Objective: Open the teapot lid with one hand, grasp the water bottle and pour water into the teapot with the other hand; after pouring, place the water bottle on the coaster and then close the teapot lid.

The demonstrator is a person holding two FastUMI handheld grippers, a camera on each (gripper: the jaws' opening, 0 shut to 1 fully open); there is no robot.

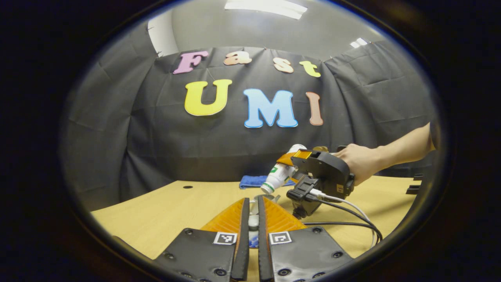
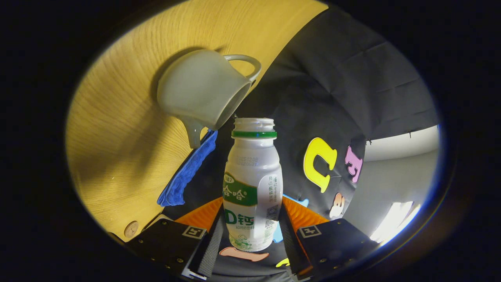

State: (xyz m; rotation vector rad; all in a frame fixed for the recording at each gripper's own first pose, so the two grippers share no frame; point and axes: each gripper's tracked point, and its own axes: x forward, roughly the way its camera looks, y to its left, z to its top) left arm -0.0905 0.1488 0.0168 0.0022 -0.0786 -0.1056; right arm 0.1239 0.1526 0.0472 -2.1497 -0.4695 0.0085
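In the left gripper view my left gripper (image 1: pixel 253 200) is shut on a small pale knob, the teapot lid (image 1: pixel 253 221), held up off the pot. Just past its fingertips shows the rim of the grey teapot (image 1: pixel 271 197). A hand holds my right gripper (image 1: pixel 290 164), which is shut on the white water bottle (image 1: pixel 280 172), tilted mouth-down over the pot. In the right gripper view the uncapped bottle (image 2: pixel 252 188) sits between the fingers of the right gripper (image 2: pixel 252 205). Its mouth points toward the lidless teapot (image 2: pixel 199 92). I see no stream of water.
A folded blue cloth coaster (image 1: pixel 252 181) lies on the wooden table (image 1: pixel 164 211) behind the teapot, also next to the pot's spout in the right gripper view (image 2: pixel 188 172). Cables (image 1: pixel 352 217) trail from the right gripper across the table. A person's forearm (image 1: pixel 399 150) reaches in from the right.
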